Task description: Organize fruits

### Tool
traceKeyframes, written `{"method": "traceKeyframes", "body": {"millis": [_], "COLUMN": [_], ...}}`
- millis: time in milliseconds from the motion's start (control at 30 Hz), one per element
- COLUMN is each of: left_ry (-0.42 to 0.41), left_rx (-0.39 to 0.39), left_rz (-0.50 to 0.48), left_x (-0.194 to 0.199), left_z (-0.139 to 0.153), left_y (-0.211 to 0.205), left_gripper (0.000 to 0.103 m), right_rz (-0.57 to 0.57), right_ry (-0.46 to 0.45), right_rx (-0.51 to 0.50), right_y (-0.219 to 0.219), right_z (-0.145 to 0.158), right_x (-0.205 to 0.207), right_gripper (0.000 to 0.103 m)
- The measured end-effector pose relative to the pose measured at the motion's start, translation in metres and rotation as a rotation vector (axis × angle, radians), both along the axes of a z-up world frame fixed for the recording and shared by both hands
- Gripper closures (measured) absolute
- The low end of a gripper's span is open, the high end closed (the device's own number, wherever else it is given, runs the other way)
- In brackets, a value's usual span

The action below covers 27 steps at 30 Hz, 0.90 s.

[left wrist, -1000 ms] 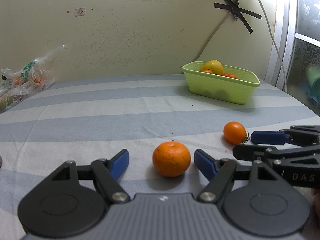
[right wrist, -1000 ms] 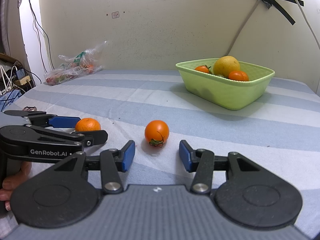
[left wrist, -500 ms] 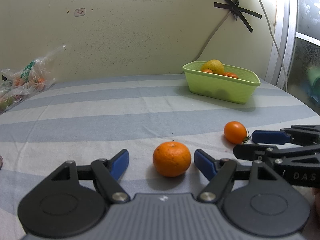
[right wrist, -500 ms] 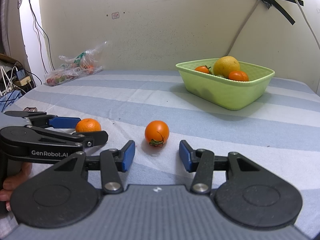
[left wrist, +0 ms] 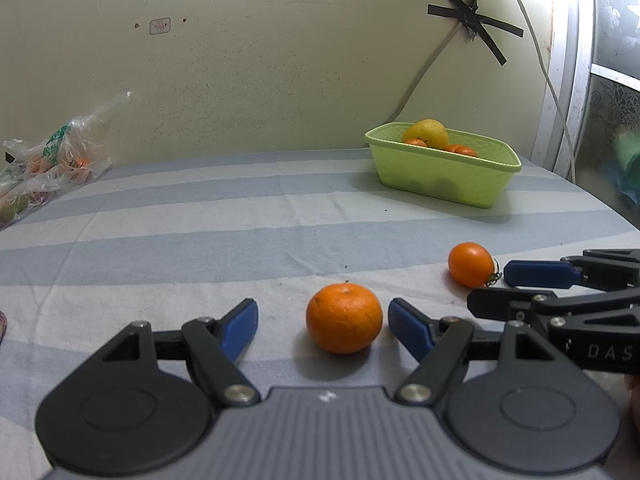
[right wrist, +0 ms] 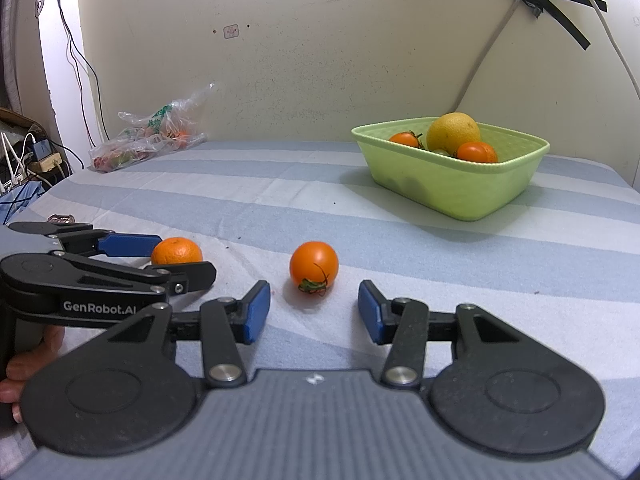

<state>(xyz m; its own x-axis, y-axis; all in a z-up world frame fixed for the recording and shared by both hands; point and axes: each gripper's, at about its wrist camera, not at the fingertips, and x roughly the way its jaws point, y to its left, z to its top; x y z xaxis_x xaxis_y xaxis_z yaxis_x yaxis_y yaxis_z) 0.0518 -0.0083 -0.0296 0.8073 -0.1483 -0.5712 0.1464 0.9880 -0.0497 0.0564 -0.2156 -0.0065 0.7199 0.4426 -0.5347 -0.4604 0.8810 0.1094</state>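
The left hand-held gripper (left wrist: 322, 322) stands apart around the orange (left wrist: 344, 318), nearer its right pad, not touching. The right hand-held gripper (right wrist: 314, 310), also apart, has the tomato (right wrist: 314, 266) just ahead of its tips; the green basket (right wrist: 460, 196) lies well beyond, to the right.

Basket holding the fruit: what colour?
Light green basket, plain; clearest in the right wrist view.

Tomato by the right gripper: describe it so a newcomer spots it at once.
On the striped cloth, nearer than the green basket, two orange fruits lie. The tomato is the smooth one with a green stem, ahead of the right gripper; the mandarin is dimpled.
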Motion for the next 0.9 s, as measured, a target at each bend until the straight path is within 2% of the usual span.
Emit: {"method": "traceKeyframes", "body": {"millis": [900], "left_ry": [-0.006], "left_rx": [0.008], "left_rz": [0.006], "left_x": [-0.0004], "left_z": [0.0001], "left_y": [-0.0018], "left_gripper": [0.030], "right_rz": [-0.002], "right_ry": [-0.001], "right_rx": [0.003], "right_y": [0.0001], "right_z": [-0.0003], "right_x": [-0.0001], "right_gripper": [0.052]}}
